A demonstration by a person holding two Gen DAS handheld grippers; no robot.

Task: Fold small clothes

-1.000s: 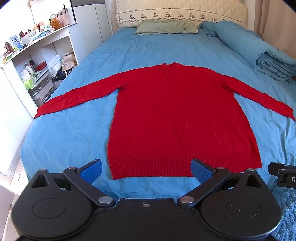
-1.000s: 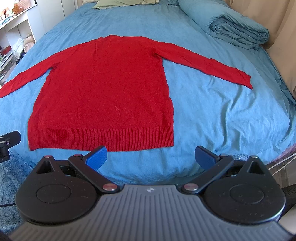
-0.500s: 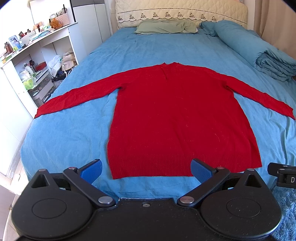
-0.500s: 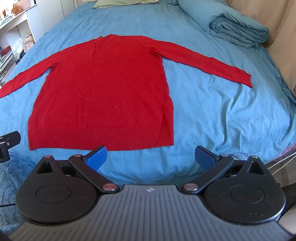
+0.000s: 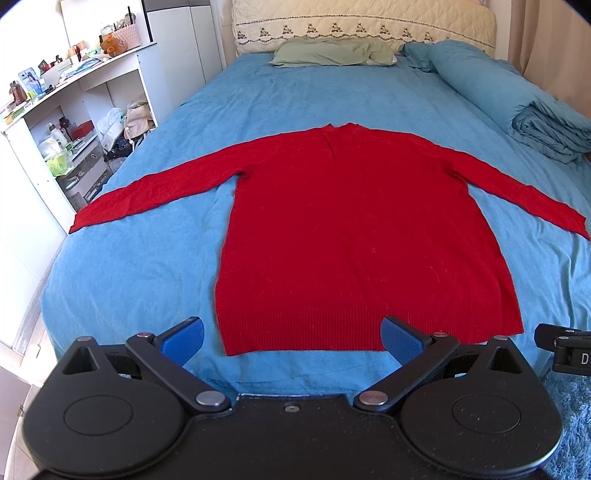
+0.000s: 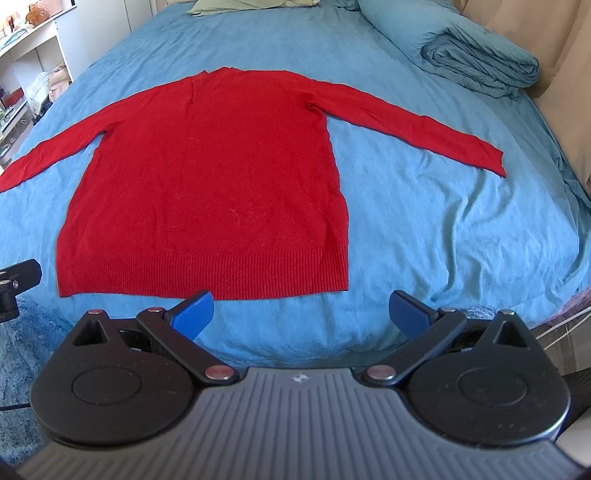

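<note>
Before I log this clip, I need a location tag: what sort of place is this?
A bedroom in a home, most likely. A red sweater lies spread flat on a bed with a blue sheet, a green pillow sits by the quilted headboard, and white shelves of household items stand beside it.

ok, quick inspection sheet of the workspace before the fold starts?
Surface: blue bedsheet, lightly wrinkled.
Job's things: red sweater flat, both sleeves spread, hem toward the grippers, unfolded.
Clutter: green pillow at the head, rolled blue duvet along one side.
Grippers: left gripper open, holding nothing; right gripper open, holding nothing; both short of the hem.
Cables: thin pale lines at the bed's corner, nature unclear.
Surroundings: cluttered white shelf unit, beige headboard.
</note>
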